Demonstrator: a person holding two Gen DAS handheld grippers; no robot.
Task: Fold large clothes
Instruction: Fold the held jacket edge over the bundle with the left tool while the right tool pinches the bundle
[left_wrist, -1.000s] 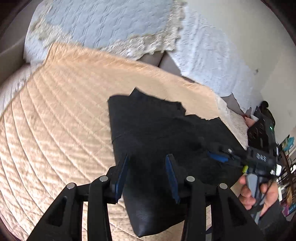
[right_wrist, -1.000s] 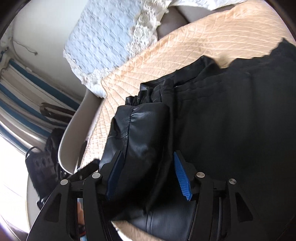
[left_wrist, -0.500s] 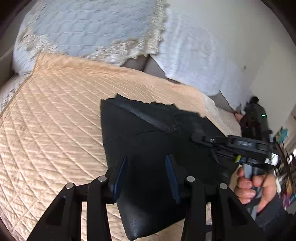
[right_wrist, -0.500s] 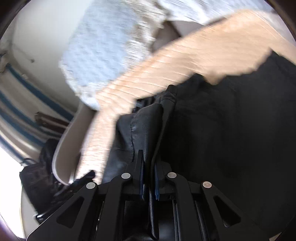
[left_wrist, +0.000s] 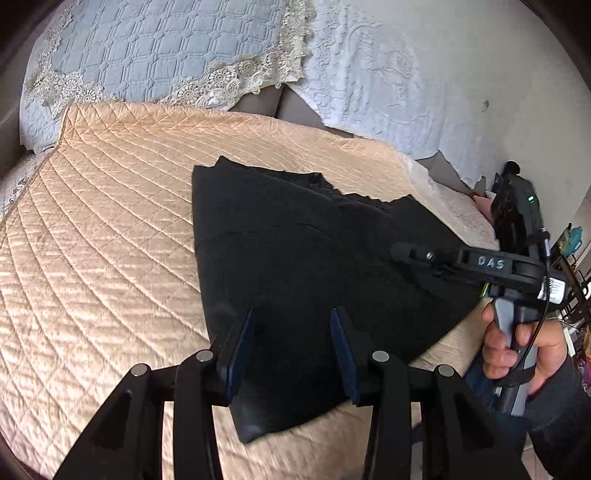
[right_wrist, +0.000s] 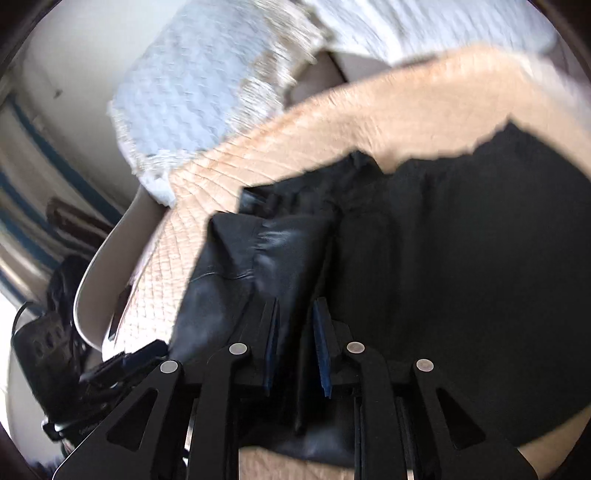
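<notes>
Your right hand-held gripper (right_wrist: 297, 347), jaws just reopened a bit, has a raised fold of the black garment (left_wrist: 314, 258) between its pads, probably to flip it across the bed (left_wrist: 110, 240), while your left hand-held gripper (left_wrist: 291, 347) hovers spread and empty at lower centre.

Peach quilted bedspread (left_wrist: 110, 240); lace-edged blue pillow (left_wrist: 166, 48) beside white pillow (left_wrist: 369, 85).
</notes>
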